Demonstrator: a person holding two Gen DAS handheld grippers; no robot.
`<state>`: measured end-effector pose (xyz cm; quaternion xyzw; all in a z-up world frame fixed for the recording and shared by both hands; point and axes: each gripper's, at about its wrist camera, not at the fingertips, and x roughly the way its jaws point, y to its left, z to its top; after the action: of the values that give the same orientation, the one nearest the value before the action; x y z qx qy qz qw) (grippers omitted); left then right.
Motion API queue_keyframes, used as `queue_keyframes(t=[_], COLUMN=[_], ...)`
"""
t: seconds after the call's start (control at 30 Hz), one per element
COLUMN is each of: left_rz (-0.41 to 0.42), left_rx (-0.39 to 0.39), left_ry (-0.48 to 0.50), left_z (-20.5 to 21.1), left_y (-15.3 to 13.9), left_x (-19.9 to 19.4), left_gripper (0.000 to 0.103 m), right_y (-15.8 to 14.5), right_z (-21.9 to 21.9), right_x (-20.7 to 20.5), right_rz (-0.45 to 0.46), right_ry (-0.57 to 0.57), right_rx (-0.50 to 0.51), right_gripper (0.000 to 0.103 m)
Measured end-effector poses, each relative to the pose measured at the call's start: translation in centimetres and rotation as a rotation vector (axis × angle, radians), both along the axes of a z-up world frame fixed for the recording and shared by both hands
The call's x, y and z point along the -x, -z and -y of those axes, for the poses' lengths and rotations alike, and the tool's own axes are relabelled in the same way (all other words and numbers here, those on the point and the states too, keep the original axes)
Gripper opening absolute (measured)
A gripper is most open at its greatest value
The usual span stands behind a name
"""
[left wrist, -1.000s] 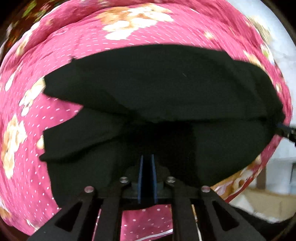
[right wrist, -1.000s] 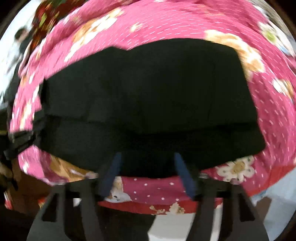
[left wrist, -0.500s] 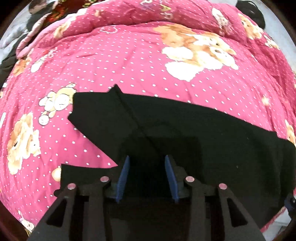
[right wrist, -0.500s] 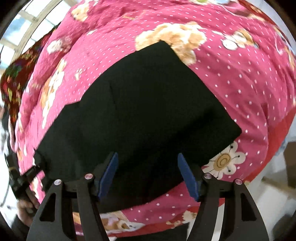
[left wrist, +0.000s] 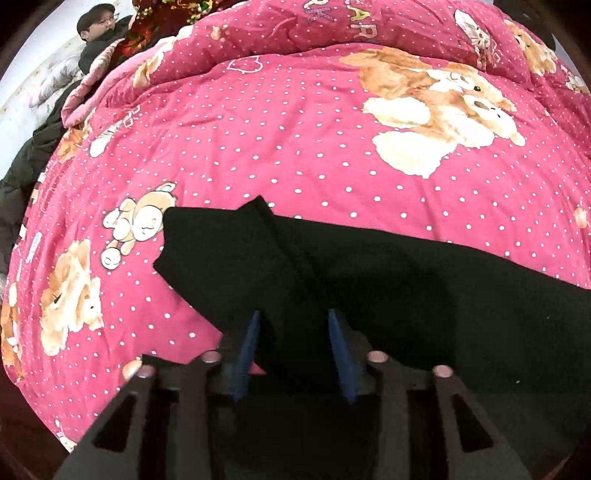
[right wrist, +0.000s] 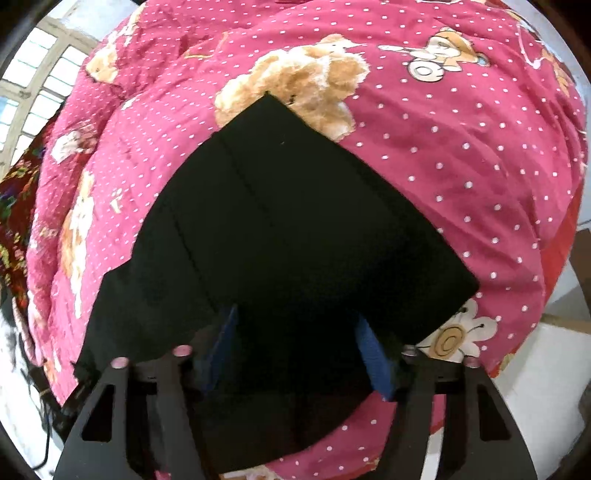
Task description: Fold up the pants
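Black pants [left wrist: 369, 280] lie folded flat on a pink polka-dot bear-print quilt [left wrist: 295, 129]. In the left wrist view my left gripper [left wrist: 293, 321] is open and empty, its blue pads above the near edge of the fabric, with a folded corner pointing away from it. In the right wrist view the pants [right wrist: 295, 221] form a flat layered shape with a corner pointing away. My right gripper [right wrist: 295, 317] is open and empty above their near edge.
A person in a dark jacket and cap [left wrist: 96, 33] lies at the far left of the bed. The quilt's edge falls off to the right [right wrist: 561, 258] toward a pale floor and cardboard [right wrist: 583, 258]. A window [right wrist: 33, 85] is at the far left.
The left gripper, shut a second ago, has opened and let the pants go. Both grippers have pulled back and up, and the pants now lie flat.
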<state>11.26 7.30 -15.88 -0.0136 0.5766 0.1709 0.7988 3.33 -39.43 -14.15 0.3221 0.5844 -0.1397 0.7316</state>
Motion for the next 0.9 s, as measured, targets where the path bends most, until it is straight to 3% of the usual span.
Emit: queue_keyframes(t=[0.1, 0.37, 0.67, 0.9], left_rz=[-0.008, 0.002, -0.001, 0.01], left_rx=[0.017, 0.088, 0.149, 0.218], left_ry=[0.019, -0.008, -0.054, -0.095], left_z=[0.3, -0.4, -2.7, -4.2], left_y=[-0.3, -1.8, -2.3, -1.9], left_x=[-0.2, 1.1, 3.5, 5.2], left_gripper=[0.011, 0.004, 0.004, 0.004], right_y=[-0.1, -0.9, -1.7, -2.0], right_z=[0.2, 0.9, 1.7, 1.6], right_x=[-0.3, 0.3, 0.8, 0.5], right_rz=[-0.024, -0.037, 0.006, 0.057], right_ry=[0.012, 0.02, 0.044, 0.056], right_rx=[0.015, 0.01, -0.023, -0.018], right_gripper=[0.041, 0.025, 0.025, 0.034])
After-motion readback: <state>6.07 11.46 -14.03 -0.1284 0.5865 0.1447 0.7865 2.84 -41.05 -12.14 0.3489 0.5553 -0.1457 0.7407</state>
